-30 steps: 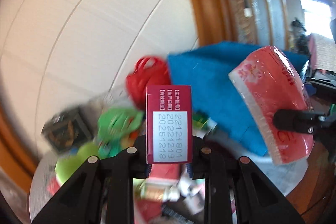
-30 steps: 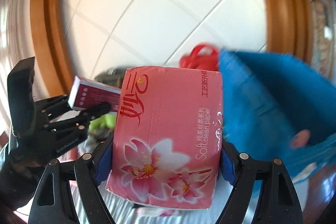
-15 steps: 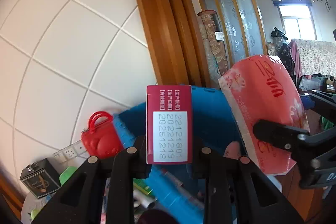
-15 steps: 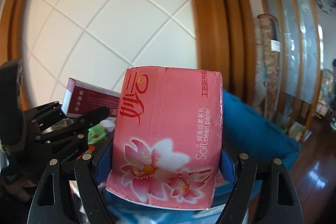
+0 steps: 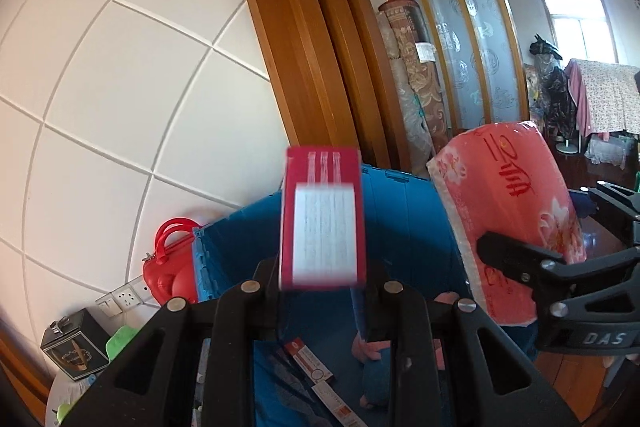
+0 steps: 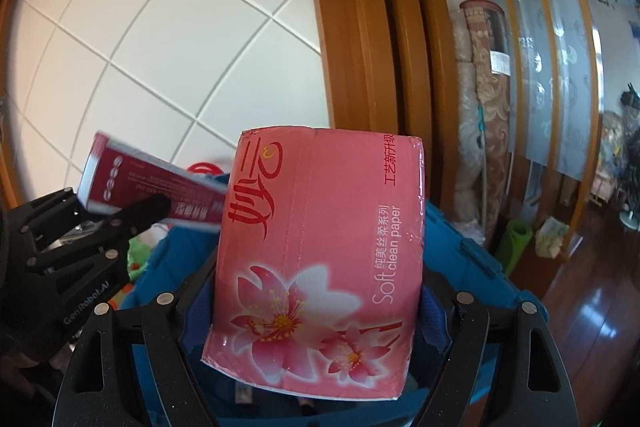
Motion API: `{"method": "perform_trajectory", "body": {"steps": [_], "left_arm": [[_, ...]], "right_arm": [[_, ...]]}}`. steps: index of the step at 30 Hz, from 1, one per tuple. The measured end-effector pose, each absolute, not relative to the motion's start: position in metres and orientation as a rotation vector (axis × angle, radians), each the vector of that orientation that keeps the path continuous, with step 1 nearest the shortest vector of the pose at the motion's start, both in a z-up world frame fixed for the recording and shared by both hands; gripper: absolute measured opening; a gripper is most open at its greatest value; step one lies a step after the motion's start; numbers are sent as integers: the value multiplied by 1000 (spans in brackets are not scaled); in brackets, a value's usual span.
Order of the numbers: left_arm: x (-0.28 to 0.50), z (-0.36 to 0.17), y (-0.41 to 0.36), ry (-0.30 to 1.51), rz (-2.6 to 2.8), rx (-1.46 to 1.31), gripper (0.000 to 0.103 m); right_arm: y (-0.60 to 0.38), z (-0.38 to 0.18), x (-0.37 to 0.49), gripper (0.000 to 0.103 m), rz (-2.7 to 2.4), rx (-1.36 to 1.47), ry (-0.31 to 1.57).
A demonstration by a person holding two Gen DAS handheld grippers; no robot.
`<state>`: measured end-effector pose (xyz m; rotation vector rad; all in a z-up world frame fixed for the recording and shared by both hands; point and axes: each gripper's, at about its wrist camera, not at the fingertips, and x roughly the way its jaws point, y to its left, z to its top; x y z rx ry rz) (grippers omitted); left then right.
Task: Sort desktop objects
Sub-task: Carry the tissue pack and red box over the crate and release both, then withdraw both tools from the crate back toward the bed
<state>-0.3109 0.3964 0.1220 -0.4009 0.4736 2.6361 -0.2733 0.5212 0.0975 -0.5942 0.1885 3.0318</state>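
**A:** ok colour check. The tissue pack [image 6: 320, 267] is pink with pink-and-white flowers, red script and white lettering. The small box [image 5: 322, 223] is dark red with a white label panel.

**B:** yep. Crate [image 5: 404, 211] under them is solid blue. Red little bag [image 5: 170, 267] with red handles sits to its left, next to a black tin [image 5: 74, 345] with gold trim.

**A:** both hand-held grippers are plain black: left hand-held gripper [image 5: 322, 291], right hand-held gripper [image 6: 316, 303]. Wall [image 5: 120, 87] is white panels with pale seams, framed in orange-brown wood [image 5: 304, 47].
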Motion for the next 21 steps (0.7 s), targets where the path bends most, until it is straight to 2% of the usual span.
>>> {"method": "perform_trajectory", "body": {"steps": [1, 2, 3, 5, 7, 21], "left_arm": [[-313, 122, 399, 483, 2645, -400, 30], [-317, 124, 403, 497, 2667, -398, 48], [-320, 125, 408, 524, 2693, -404, 71], [-322, 127, 409, 550, 2788, -363, 88], [-323, 131, 406, 516, 2805, -351, 91], [-326, 125, 368, 437, 2878, -408, 91]], "right_arm": [[528, 97, -279, 86, 3024, -602, 196], [534, 96, -286, 93, 3016, -624, 207], [540, 94, -297, 99, 3006, -662, 231], [553, 94, -305, 100, 2985, -669, 279], [563, 98, -305, 102, 2973, -649, 322], [538, 98, -279, 103, 3019, -587, 304]]}}
